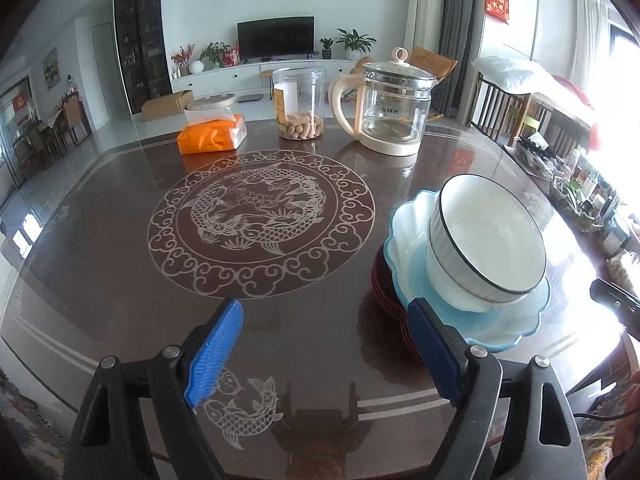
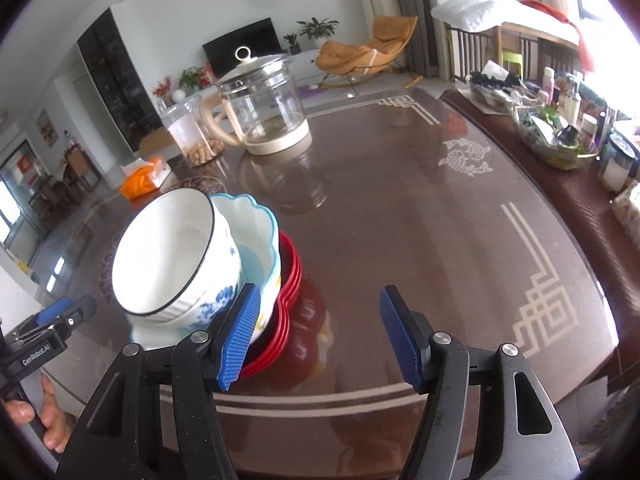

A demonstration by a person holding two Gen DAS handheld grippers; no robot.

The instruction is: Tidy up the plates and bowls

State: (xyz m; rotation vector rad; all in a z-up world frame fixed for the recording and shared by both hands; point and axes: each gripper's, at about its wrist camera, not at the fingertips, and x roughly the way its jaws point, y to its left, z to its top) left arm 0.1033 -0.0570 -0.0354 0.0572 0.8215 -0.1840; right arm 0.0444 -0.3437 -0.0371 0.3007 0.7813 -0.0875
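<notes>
- A living room lies behind a dark brown glass-topped worktop (image 1: pixel 120 264) etched with a carp medallion; a television (image 1: pixel 275 38) stands on the far wall at twelve o'clock.
- At the worktop's far side stand an orange tissue pack (image 1: pixel 212 134), a clear jar of peanuts (image 1: pixel 300 104) and a glass kettle (image 1: pixel 390 108) with a cream handle.
- The task's stack sits near the front edge: red plates (image 2: pixel 290 280) at the bottom, a scalloped pale-blue bowl (image 1: pixel 472 320) on them, and a white bowl with a dark rim (image 1: pixel 488 236) on top.
- The white bowl is tilted, not level; in the left wrist view its mouth faces up and towards ten o'clock.
- Only the right wrist view shows the blue flower print on the white bowl's side and the plates as bright red; the left wrist view shows them only as a dark red edge at the stack's left.
- Only the right wrist view shows a person's hand (image 2: pixel 44 416) at eight o'clock holding the left claw's handle.
- Left claw (image 1: pixel 324 344): wide open, empty, its right finger in front of the blue bowl's rim; contact cannot be told.
- Right claw (image 2: pixel 320 336): wide open, empty, with the stack just left of its left finger.
</notes>
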